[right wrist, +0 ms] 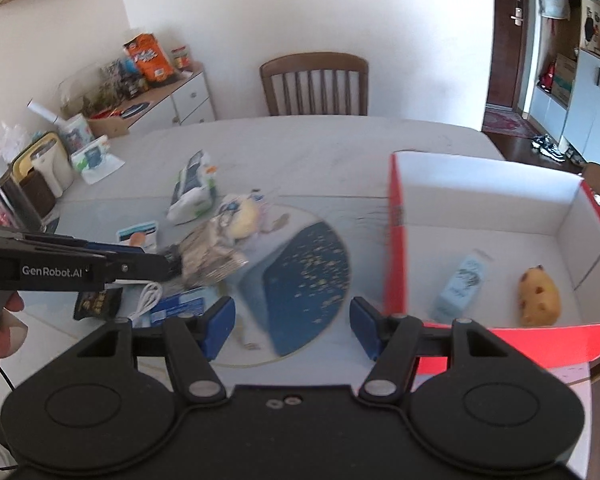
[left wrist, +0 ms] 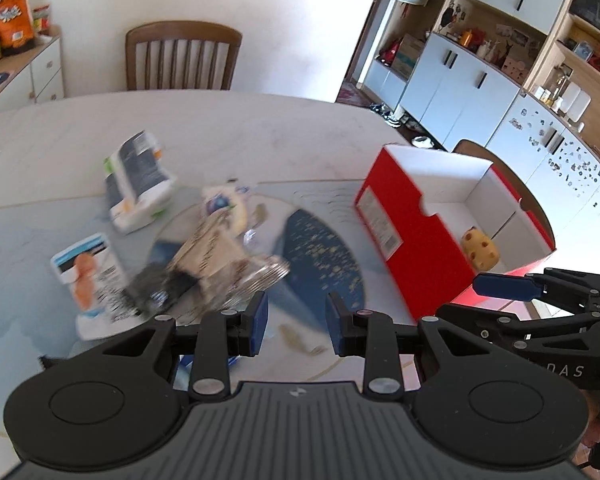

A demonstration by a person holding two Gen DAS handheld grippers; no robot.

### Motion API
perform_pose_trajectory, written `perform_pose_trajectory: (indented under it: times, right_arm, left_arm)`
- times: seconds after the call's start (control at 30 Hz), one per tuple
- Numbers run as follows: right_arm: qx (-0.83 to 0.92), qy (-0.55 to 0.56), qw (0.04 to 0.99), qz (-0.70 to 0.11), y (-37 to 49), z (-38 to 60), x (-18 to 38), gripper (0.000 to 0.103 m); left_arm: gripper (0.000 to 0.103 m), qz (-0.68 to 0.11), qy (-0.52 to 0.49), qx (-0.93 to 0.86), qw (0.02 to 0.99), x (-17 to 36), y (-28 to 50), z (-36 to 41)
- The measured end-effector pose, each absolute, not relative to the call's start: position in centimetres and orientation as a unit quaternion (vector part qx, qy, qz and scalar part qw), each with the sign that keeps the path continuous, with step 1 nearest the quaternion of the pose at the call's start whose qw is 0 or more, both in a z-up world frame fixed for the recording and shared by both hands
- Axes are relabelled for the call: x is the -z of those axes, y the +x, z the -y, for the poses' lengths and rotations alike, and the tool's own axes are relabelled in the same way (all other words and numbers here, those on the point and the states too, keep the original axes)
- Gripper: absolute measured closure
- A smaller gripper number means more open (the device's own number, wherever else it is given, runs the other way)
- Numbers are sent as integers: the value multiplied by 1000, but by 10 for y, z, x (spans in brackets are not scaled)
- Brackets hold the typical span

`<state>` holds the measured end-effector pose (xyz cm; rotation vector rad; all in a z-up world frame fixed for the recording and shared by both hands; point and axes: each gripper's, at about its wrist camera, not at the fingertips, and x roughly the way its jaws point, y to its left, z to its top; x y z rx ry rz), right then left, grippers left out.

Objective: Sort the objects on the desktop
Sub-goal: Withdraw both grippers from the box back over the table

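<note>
My left gripper (left wrist: pixel 297 318) is open and empty above the blue round mat (left wrist: pixel 320 256); from the right wrist view it (right wrist: pixel 172 266) reaches in from the left, next to a blurred clear snack packet (right wrist: pixel 212 260). My right gripper (right wrist: pixel 292 326) is open and empty, over the mat (right wrist: pixel 304 272) beside the red box (right wrist: pixel 396 240). The box holds a yellow cheese-like toy (right wrist: pixel 538 296) and a pale blue carton (right wrist: pixel 460 286). Loose packets lie left: a white-green tissue pack (left wrist: pixel 138 180), a white-orange packet (left wrist: pixel 86 272), a yellowish pouch (left wrist: pixel 224 206).
A wooden chair (right wrist: pixel 314 84) stands behind the table. A sideboard with snack bags (right wrist: pixel 148 64) is at far left. A black packet (right wrist: pixel 98 304), a white cable (right wrist: pixel 148 298) and a blue card (right wrist: pixel 180 304) lie near the front left. Cupboards (left wrist: pixel 480 84) stand at the right.
</note>
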<state>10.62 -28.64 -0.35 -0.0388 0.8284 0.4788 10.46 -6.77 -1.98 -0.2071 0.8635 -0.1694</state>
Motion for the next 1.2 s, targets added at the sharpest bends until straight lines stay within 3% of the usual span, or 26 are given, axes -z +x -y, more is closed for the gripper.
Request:
perform_pose_trajectory:
  times: [0.23, 0.27, 0.3, 0.37, 0.63, 0.7, 1.07, 1.2]
  right_arm:
    - [-232, -36, 880, -414, 99, 250, 15, 39]
    - [-231, -41, 879, -415, 99, 244, 17, 39]
    - [-232, -44, 878, -416, 98, 239, 19, 39]
    - [-234, -43, 875, -421, 98, 232, 24, 37]
    - [-250, -40, 866, -430, 100, 205, 38, 29]
    - [-253, -45, 868, -425, 98, 198, 38, 23]
    - [-264, -50, 862, -430, 107, 161, 44, 23]
    - [-257, -43, 857, -445, 114, 149, 52, 23]
  left_arm:
    - [72, -426, -110, 68, 896, 30, 88, 31]
    - [67, -426, -113, 66, 895, 31, 85, 25]
    - [54, -427, -115, 61, 895, 33, 83, 20]
    - [42, -424, -117, 50, 897, 37, 77, 10]
    - [39, -436, -117, 29, 892, 55, 65, -18]
    - [35, -436, -112, 25, 893, 59, 62, -23]
    - [5, -435, -87, 12, 896, 82, 60, -43]
    - [3, -431, -63, 9, 900, 92, 62, -47]
